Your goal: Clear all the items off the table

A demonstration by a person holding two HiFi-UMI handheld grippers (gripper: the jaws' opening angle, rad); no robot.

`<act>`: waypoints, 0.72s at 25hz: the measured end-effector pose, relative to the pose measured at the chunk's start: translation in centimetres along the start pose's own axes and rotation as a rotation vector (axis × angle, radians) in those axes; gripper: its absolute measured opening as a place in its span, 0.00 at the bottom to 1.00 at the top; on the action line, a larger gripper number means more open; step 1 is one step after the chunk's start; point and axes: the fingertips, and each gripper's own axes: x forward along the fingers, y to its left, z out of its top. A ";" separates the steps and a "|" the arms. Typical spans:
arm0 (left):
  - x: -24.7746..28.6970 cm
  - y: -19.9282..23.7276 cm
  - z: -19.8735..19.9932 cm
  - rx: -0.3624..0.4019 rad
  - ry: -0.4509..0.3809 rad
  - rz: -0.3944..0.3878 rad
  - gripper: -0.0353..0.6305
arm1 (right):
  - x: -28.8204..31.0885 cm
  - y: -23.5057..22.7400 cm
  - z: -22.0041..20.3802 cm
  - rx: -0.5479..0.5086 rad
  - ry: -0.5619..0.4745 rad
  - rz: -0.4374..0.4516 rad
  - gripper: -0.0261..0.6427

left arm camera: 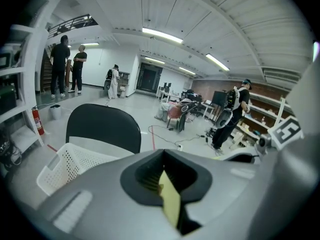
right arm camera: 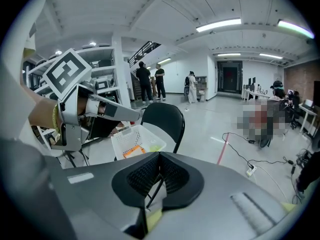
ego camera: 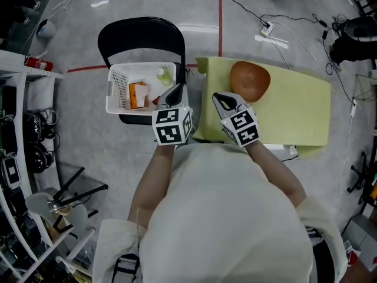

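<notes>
Sitting at upper centre of the head view, a brown dish [ego camera: 250, 80] rests on the yellow-green table [ego camera: 294, 111]. Just below it, the left gripper [ego camera: 175, 93] and right gripper [ego camera: 227, 100] both have their jaws together. A white basket [ego camera: 115, 87] stands on a black chair [ego camera: 138, 31] at the left, on grey floor [ego camera: 88, 152] crossed by a red line [ego camera: 220, 10].

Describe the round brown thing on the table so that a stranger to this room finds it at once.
Find the yellow-green table right of the black chair. Near its far left corner lies the round brown thing, perhaps a bowl. The other items sit in the white basket on the chair; it alone lies on the table.
</notes>
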 end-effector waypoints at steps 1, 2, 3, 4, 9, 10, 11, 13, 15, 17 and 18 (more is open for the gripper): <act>0.0 -0.1 0.0 -0.002 -0.001 -0.002 0.07 | 0.0 -0.1 -0.1 0.004 0.000 -0.002 0.04; 0.0 -0.1 -0.1 -0.002 0.000 -0.003 0.07 | -0.1 -0.1 -0.1 0.009 0.000 -0.005 0.04; 0.1 -0.1 -0.1 0.001 0.004 -0.003 0.07 | -0.1 -0.2 -0.2 0.013 0.000 -0.007 0.04; 0.2 -0.2 -0.2 0.004 0.009 -0.003 0.07 | -0.1 -0.3 -0.3 0.017 0.001 -0.009 0.04; 1.1 -0.9 -0.8 0.015 0.039 -0.018 0.07 | -0.7 -1.1 -1.2 0.046 0.010 -0.031 0.04; 1.4 -1.1 -1.0 0.019 0.046 -0.023 0.07 | -0.9 -1.4 -1.6 0.054 0.012 -0.038 0.04; 1.7 -1.5 -1.3 0.024 0.052 -0.027 0.07 | -1.2 -1.7 -1.9 0.062 0.014 -0.046 0.04; 2.3 -2.4 -1.7 0.035 0.063 -0.039 0.07 | -2.0 -2.4 -2.8 0.082 0.022 -0.064 0.04; 3.3 -3.4 -2.1 0.046 0.066 -0.055 0.07 | -2.8 -3.3 -3.7 0.106 0.030 -0.084 0.04; 4.4 -4.7 -2.5 0.058 0.077 -0.072 0.07 | -3.6 -4.4 -4.6 0.130 0.039 -0.106 0.04; 4.9 -5.4 -2.7 0.062 0.086 -0.081 0.07 | -4.1 -4.9 -5.1 0.142 0.044 -0.117 0.04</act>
